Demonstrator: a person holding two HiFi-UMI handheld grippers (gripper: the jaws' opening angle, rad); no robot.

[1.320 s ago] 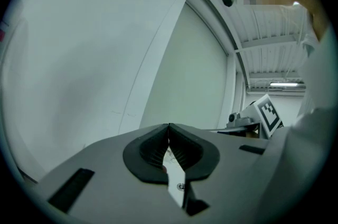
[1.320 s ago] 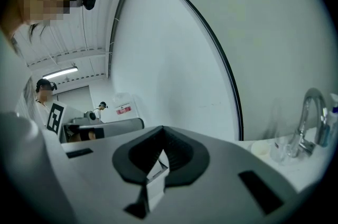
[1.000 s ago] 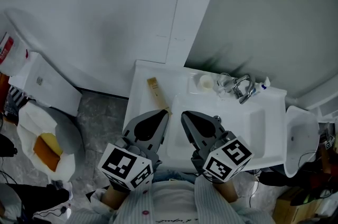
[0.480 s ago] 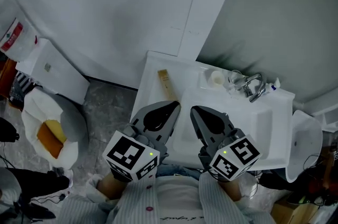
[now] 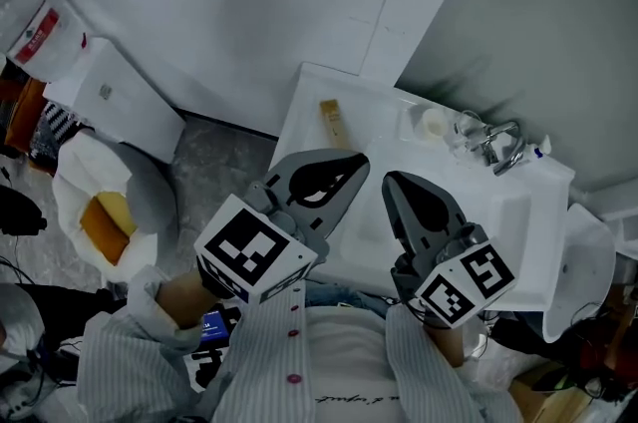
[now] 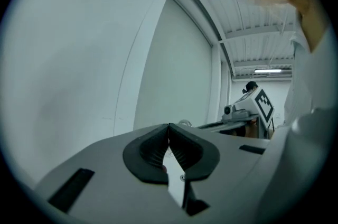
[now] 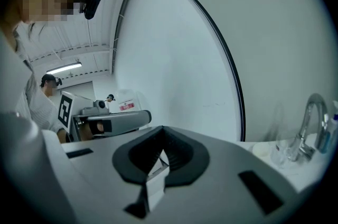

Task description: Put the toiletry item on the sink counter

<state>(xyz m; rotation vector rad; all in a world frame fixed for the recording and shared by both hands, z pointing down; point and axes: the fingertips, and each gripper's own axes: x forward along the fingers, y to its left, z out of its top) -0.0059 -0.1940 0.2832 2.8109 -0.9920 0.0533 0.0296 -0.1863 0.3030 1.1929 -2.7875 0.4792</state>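
A tan oblong toiletry item (image 5: pixel 331 123) lies on the left part of the white sink counter (image 5: pixel 305 108), apart from both grippers. My left gripper (image 5: pixel 359 166) hangs over the counter's front edge, short of the item, jaws shut with nothing between them; its tips meet in the left gripper view (image 6: pixel 168 128). My right gripper (image 5: pixel 393 182) hovers beside it over the basin's (image 5: pixel 488 216) near side, also shut and empty (image 7: pixel 162 139). Each gripper shows in the other's view: the right one (image 6: pixel 248 108) and the left one (image 7: pixel 112 121).
A chrome faucet (image 5: pixel 501 148), a clear glass (image 5: pixel 466 128) and a small white cup (image 5: pixel 433 123) stand at the counter's back. A toilet (image 5: pixel 112 96) sits to the left, its bowl (image 5: pixel 70 174) holding an orange thing (image 5: pixel 106 223). White walls rise behind.
The head view has swung, so the sink now sits further right and lower. My left gripper has rolled a little and its marker cube looks larger. Both grippers stay shut.
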